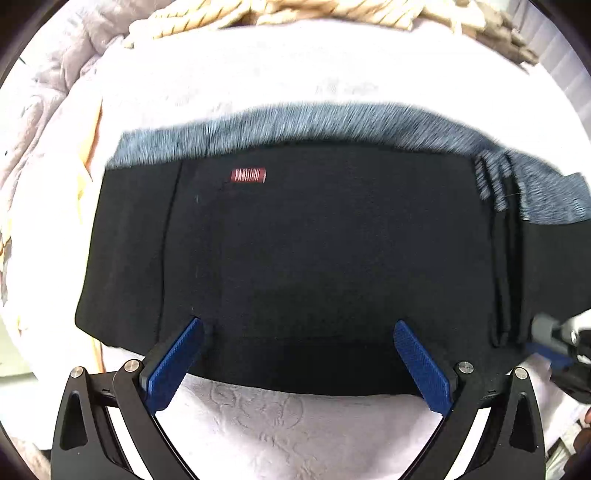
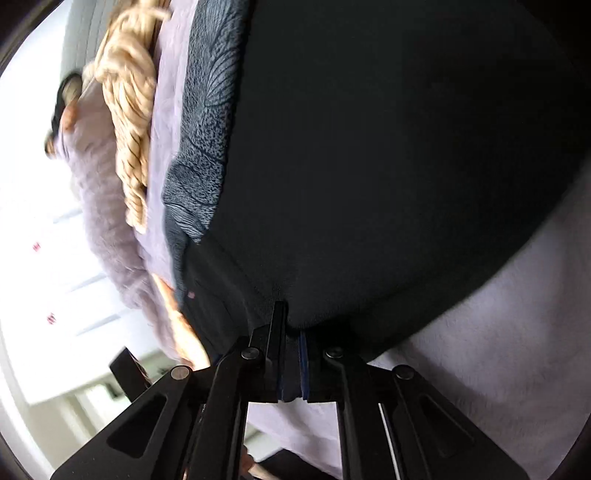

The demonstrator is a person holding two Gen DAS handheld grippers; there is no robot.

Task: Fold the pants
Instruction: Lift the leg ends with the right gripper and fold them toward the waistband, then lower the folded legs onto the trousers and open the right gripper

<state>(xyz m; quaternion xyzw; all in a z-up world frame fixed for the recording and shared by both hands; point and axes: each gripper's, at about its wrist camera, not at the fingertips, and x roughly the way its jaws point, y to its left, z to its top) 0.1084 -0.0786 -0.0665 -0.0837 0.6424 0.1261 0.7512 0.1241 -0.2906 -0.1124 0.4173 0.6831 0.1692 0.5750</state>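
Black pants (image 1: 295, 240) with a small red label (image 1: 248, 175) lie folded flat across a pale bed cover (image 1: 277, 435). My left gripper (image 1: 299, 323) points down over their near edge, open. Its blue pads (image 1: 173, 365) stand wide apart, with the tips resting on the black cloth. At the pants' right end, by the stacked fold edges (image 1: 504, 258), my right gripper (image 1: 541, 347) comes in from the side. In the right wrist view the right gripper (image 2: 291, 326) is shut on the edge of the pants (image 2: 369, 166), with black fabric pinched between its pads.
A grey-blue patterned fabric (image 1: 295, 125) (image 2: 207, 122) shows along the far side of the pants. Beyond it lie a chunky beige knitted throw (image 1: 258, 11) (image 2: 129, 110) and a fluffy pinkish blanket (image 1: 48, 92). The pale cover (image 2: 498, 350) extends on the near side.
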